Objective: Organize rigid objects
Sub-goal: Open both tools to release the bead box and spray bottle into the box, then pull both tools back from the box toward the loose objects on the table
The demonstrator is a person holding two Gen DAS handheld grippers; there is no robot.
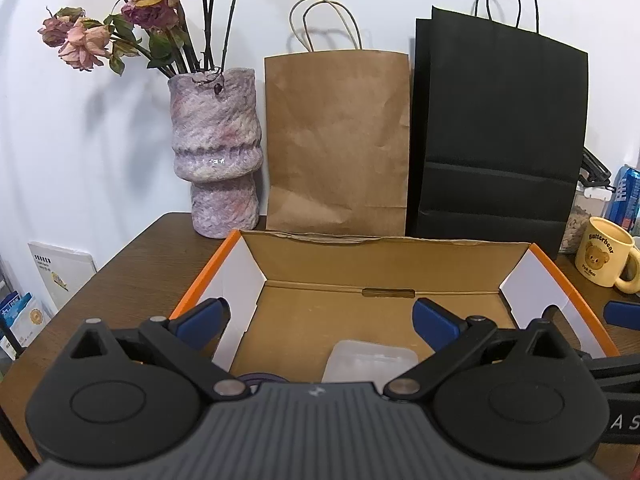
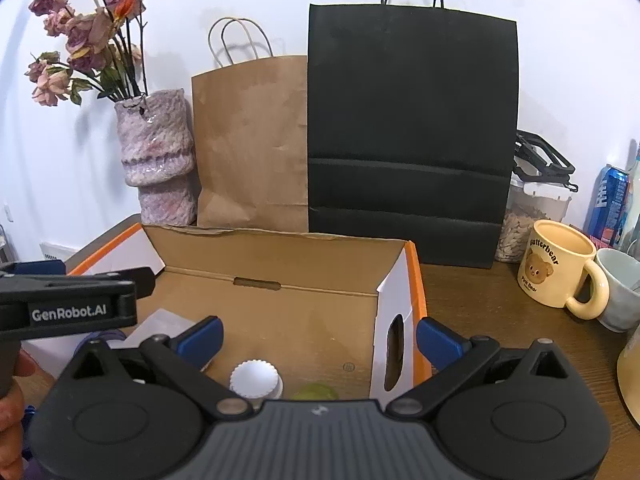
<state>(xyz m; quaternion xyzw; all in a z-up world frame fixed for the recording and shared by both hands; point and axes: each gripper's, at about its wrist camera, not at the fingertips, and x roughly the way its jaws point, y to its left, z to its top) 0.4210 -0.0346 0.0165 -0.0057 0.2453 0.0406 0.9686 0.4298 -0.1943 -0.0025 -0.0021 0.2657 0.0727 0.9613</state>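
Already inside the cardboard box (image 2: pixel 280 304): one white ridged cap (image 2: pixel 256 378), one green round item (image 2: pixel 314 392), one clear plastic container (image 1: pixel 370 360). Cap lies just below and ahead of the right claw (image 2: pixel 318 338), nearer that hand; container sits under the left claw (image 1: pixel 320 320). Both claws gape fully, holding nothing. Outward on the table (image 2: pixel 480 296): two mugs, two paper bags, one vase.
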